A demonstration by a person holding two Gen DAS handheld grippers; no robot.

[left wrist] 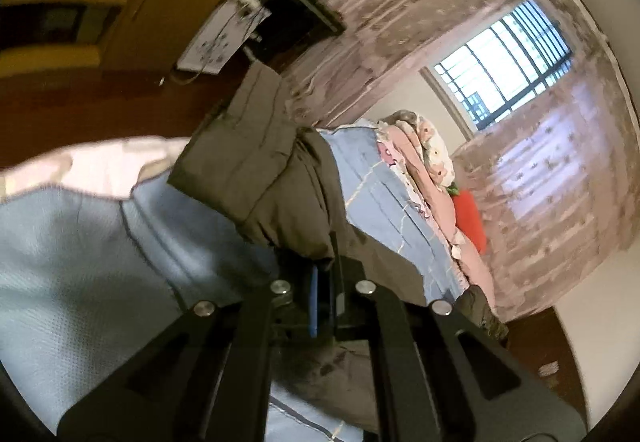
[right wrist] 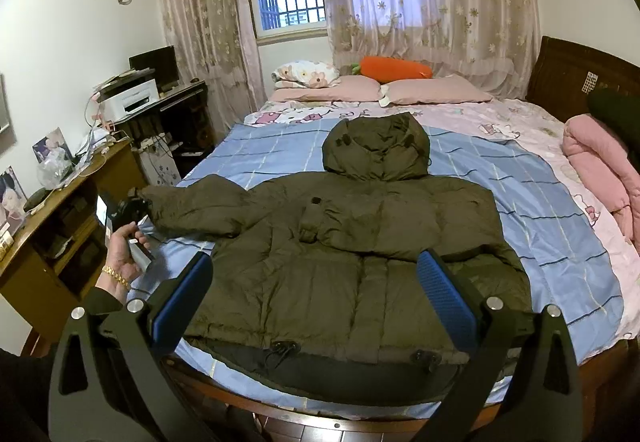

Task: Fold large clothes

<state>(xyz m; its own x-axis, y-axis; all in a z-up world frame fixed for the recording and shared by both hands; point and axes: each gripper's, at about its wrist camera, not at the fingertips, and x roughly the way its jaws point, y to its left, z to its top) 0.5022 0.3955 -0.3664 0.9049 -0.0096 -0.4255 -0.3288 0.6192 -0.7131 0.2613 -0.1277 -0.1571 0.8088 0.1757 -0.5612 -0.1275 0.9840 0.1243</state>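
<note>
An olive-green hooded puffer jacket (right wrist: 360, 242) lies spread flat, front up, on a bed (right wrist: 560, 242) covered with a blue checked sheet (right wrist: 540, 209), its hood pointing toward the pillows (right wrist: 436, 89) and its hem at the near edge of the mattress. One sleeve is folded across the chest, while the other sleeve (right wrist: 192, 209) stretches out to the side of the bed that appears at the left of the right wrist view. There the left gripper (right wrist: 132, 207) has its fingers clamped together on the cuff of that sleeve, held by a hand (right wrist: 126, 246) wearing a gold bracelet. In the left wrist view, which is strongly rolled and blurred, the same pinch shows up close: the left gripper's two fingers meet with olive fabric caught between them, and the sleeve runs away from them over the blue sheet. The right gripper (right wrist: 314, 302) hangs above the jacket's lower front with its blue-padded fingers (right wrist: 444, 298) spread wide apart and nothing between them. An orange carrot-shaped cushion (right wrist: 396, 69) rests behind the pillows, and a folded pink blanket (right wrist: 600, 161) lies along the far side of the bed.
</note>
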